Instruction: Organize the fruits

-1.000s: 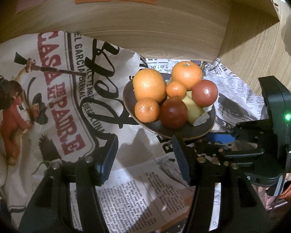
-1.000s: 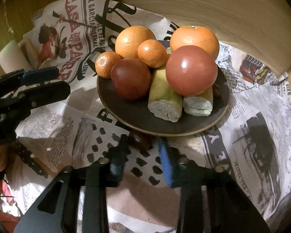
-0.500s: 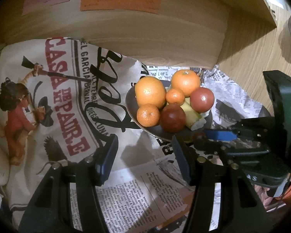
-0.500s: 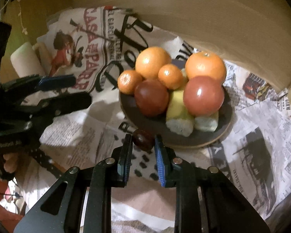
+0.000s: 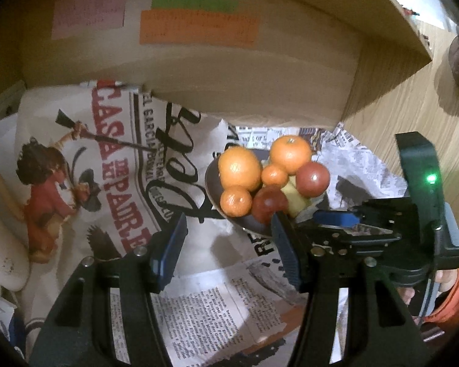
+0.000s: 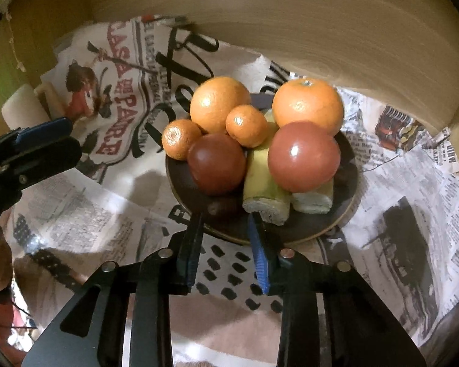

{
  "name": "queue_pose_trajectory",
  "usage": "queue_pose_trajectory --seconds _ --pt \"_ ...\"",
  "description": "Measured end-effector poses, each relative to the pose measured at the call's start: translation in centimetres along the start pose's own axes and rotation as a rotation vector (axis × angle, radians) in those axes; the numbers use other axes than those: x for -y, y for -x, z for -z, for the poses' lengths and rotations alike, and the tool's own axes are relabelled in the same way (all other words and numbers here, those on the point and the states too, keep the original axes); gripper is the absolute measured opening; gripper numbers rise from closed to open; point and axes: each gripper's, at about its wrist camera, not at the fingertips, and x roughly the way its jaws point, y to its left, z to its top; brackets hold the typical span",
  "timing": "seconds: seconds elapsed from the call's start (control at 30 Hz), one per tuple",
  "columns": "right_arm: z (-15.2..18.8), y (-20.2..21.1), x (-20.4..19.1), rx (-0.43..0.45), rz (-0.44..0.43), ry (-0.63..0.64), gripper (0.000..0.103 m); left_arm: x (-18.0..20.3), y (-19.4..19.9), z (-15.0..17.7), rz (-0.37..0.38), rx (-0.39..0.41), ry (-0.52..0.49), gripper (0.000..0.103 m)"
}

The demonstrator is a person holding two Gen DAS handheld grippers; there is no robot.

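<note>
Right gripper (image 6: pixel 225 229): lower centre of the right wrist view; jaws parted, gripping nothing; fingertips at the near rim of the plate.
Small dark fruit (image 6: pixel 222 205): lies on the plate just beyond the gap between the right fingertips; type cannot be told.
Left gripper (image 5: pixel 228 238): lower centre of the left wrist view; jaws spread wide, empty, above the newspaper.
Newspaper (image 6: pixel 85 205): covers the surface under and around the plate; a red-lettered poster print fills the left of both views.
Plate (image 6: pixel 350 180): dark, round, centre of the right wrist view; carries all the fruit.
Banana pieces (image 6: pixel 264 189): two cut lengths, near side of the plate, cut ends facing the camera.
Dark red fruits (image 6: pixel 303 157): two; one rests on the banana pieces, the other (image 6: pixel 215 163) just left of them.
Small oranges (image 6: pixel 180 139): two; one at the left rim, one (image 6: pixel 246 125) at the pile's centre.
Large oranges (image 6: pixel 218 104): two, far side of the plate, the second (image 6: pixel 307 105) to the right.
Wooden panel (image 5: pixel 244 70): behind the plate, upper frame.
Paper notes (image 5: pixel 197 27): pink, green and orange, stuck on the panel, upper centre of the left wrist view.
</note>
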Motion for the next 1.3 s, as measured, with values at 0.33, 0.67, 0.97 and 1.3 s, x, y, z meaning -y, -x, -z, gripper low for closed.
queue_pose_trajectory --seconds 0.33,0.67,0.97,1.3 --pt "0.4 11.4 -0.5 0.283 0.021 -0.025 0.029 2.9 6.3 -1.9 -0.011 0.148 -0.003 0.058" --pt "3.0 22.0 -1.9 0.567 0.043 -0.021 0.039 8.1 15.9 -2.2 -0.049 0.356 -0.054 0.068" --pt "6.3 26.6 -3.7 0.686 0.073 -0.031 0.070 11.3 21.1 0.6 -0.096 0.460 -0.086 0.085" --pt "8.7 28.5 -4.9 0.748 0.133 -0.022 0.096 13.1 22.8 2.3 -0.107 0.497 -0.088 0.102"
